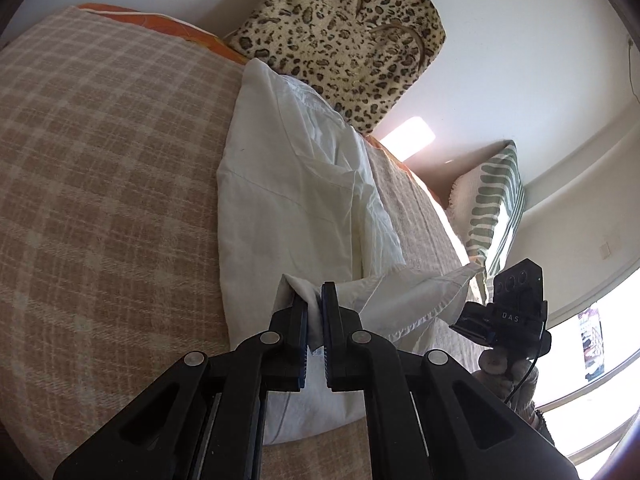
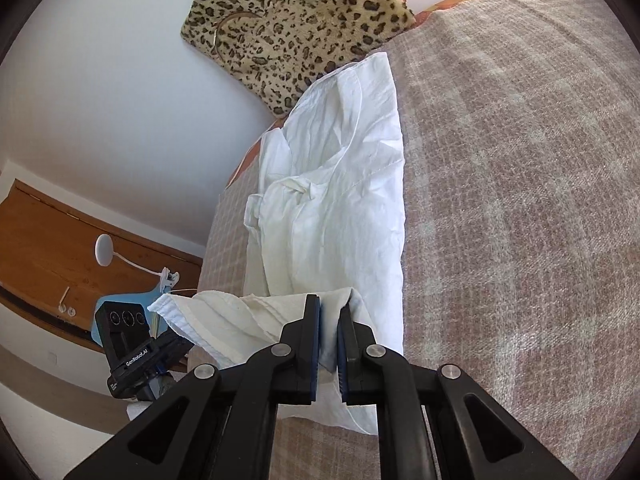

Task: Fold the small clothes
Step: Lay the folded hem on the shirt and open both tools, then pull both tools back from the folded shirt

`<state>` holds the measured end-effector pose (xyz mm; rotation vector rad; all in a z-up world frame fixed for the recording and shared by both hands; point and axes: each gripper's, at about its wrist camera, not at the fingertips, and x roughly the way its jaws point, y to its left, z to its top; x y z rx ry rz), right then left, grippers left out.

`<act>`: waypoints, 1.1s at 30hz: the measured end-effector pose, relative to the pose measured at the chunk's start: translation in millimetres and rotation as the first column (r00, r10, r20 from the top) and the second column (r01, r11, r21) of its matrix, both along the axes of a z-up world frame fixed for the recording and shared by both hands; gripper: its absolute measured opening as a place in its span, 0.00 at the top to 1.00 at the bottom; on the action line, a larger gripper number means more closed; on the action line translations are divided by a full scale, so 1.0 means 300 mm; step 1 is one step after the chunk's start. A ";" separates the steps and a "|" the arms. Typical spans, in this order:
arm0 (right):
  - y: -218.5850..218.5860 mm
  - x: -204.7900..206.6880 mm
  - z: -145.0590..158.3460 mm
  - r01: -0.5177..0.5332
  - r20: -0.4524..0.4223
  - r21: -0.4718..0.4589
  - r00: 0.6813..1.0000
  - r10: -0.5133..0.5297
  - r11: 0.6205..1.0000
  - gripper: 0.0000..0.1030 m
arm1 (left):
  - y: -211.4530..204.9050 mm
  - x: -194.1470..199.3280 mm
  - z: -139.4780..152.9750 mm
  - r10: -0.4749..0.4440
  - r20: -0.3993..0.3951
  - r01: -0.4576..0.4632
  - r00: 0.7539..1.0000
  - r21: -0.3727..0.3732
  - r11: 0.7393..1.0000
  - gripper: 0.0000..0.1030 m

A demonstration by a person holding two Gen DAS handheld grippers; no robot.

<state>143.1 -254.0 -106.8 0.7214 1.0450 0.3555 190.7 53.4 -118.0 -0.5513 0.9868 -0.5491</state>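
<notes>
A bedroom in a home

A bed under a beige checked woollen blanket (image 1: 100, 184), with a leopard-print plush cushion (image 1: 344, 36) against the white wall, a green-striped pillow (image 1: 496, 204), and a wooden door (image 2: 52, 240).

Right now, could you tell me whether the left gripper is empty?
No, the left gripper is shut on a fold of the white garment.

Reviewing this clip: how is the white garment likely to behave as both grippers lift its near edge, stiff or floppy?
Probably floppy: the white garment sags between the left gripper and right gripper, both shut on its edge. It looks thin and creased, so likely light. It may drag over the checked blanket rather than slide freely.
</notes>
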 end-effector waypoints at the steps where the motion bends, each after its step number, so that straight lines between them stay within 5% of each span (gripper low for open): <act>1: 0.003 0.013 -0.012 0.006 -0.013 -0.009 1.000 -0.006 1.000 0.95 | -0.001 0.009 -0.010 0.001 0.000 -0.001 1.000 0.016 1.000 0.96; 10: -0.004 0.068 -0.077 0.036 -0.085 0.009 0.996 -0.035 0.999 0.87 | 0.011 0.040 -0.056 0.042 -0.036 -0.043 0.998 -0.007 0.999 0.90; 15: -0.018 0.010 0.027 0.109 -0.001 -0.084 0.994 -0.110 0.991 0.47 | 0.016 0.034 0.034 0.042 0.021 -0.042 0.999 -0.007 0.999 0.84; 18: -0.020 -0.043 0.108 0.138 0.074 -0.100 0.989 -0.131 0.985 0.48 | 0.050 0.002 0.098 0.083 0.083 -0.084 0.993 -0.003 0.997 0.55; 21: 0.035 -0.093 0.179 0.091 0.136 -0.171 0.988 -0.068 0.981 0.55 | 0.075 -0.027 0.152 0.100 0.139 -0.101 0.985 0.001 0.995 0.54; 26: 0.188 -0.162 0.229 -0.056 0.183 -0.305 0.976 0.116 0.951 0.62 | -0.002 -0.083 0.172 -0.026 0.181 0.015 0.983 0.060 0.998 0.54; 33: 0.372 -0.106 0.163 -0.208 0.152 -0.442 0.941 0.302 0.872 0.66 | -0.156 -0.107 0.095 -0.151 0.079 0.136 0.985 0.162 0.977 0.54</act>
